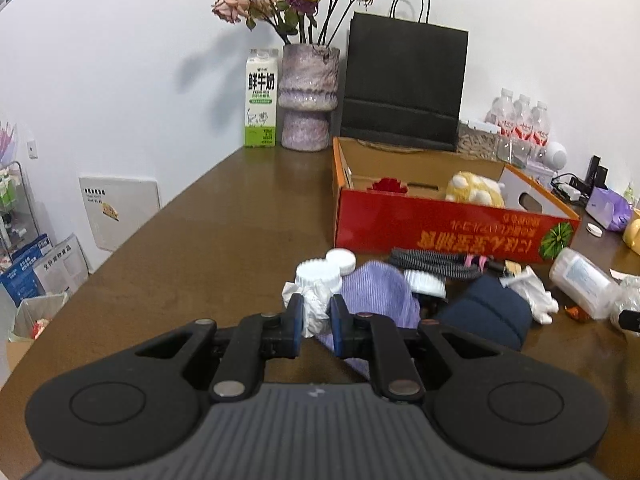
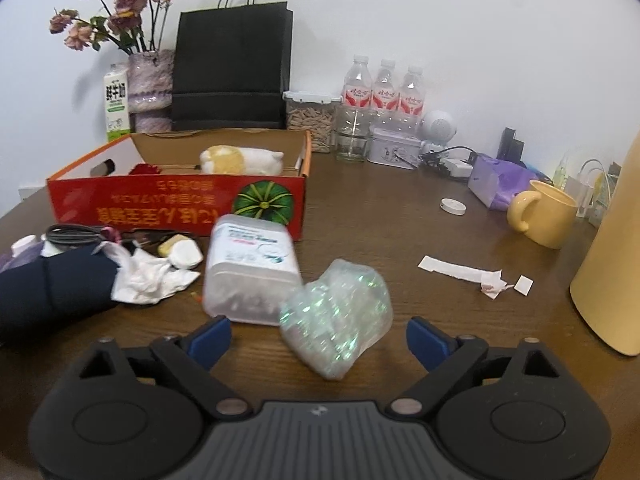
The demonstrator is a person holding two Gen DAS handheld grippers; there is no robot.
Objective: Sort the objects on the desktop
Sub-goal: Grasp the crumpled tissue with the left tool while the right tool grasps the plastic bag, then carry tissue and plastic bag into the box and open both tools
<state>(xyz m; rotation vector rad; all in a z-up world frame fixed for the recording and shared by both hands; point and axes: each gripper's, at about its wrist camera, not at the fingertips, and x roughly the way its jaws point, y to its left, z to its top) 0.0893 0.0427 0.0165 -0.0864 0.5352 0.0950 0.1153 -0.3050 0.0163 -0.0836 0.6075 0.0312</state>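
**Left tongs clenched on tissue, right tongs spread**

The desk (image 1: 200, 220) carries a red box (image 1: 440, 228) toward its back edge. Only the right view shows the yellow mug (image 2: 544, 216) by the right edge and the shiny wrapper (image 2: 340, 320) between the released right gripper (image 2: 318, 340). Only the left view shows the left gripper (image 1: 316, 320) grasping crumpled tissue (image 1: 314, 312) beside a purple cloth (image 1: 376, 292).

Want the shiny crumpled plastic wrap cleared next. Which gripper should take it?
Right. The right gripper is open with the crumpled plastic wrap lying between its fingers. The left gripper is already shut on a crumpled white tissue.
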